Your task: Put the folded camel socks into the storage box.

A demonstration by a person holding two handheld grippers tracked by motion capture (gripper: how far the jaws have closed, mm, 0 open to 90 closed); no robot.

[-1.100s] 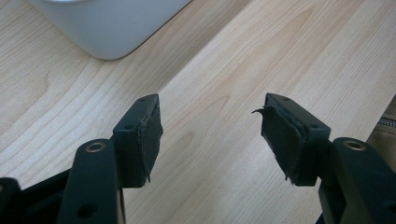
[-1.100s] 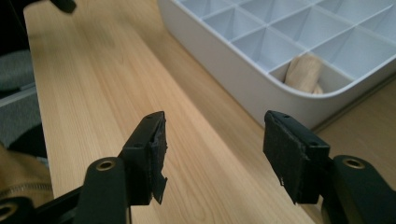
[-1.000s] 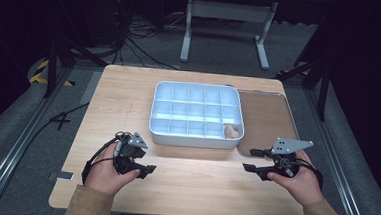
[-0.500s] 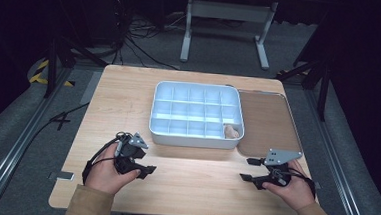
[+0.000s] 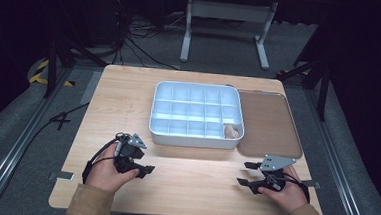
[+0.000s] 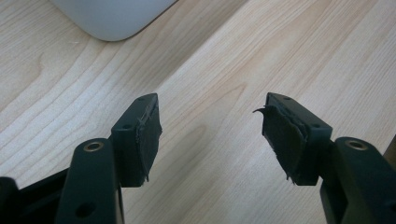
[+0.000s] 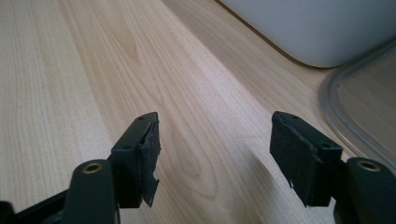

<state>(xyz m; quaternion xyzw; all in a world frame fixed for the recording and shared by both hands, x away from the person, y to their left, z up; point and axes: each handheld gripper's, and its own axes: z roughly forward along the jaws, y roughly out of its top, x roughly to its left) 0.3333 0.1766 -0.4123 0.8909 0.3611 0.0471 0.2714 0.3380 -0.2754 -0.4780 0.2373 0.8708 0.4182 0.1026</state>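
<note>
High view: white divider tray [image 5: 197, 113] table centre, small tan item [image 5: 232, 132] in its near-right compartment, clear lid [image 5: 270, 123] touching tray's right. L gripper [image 5: 142, 168] near-left, R gripper [image 5: 244, 173] near-right, both low over the table [image 5: 129, 98].
L gripper view: jaws wide, nothing between.
R gripper view: jaws wide, just been opening, nothing between; tray corner far right.

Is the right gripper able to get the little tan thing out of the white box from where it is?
Probably yes. The right gripper is open and empty, and the tan thing sits alone in the near right corner compartment of the white box. Bare table lies between; only the box wall needs clearing.
</note>
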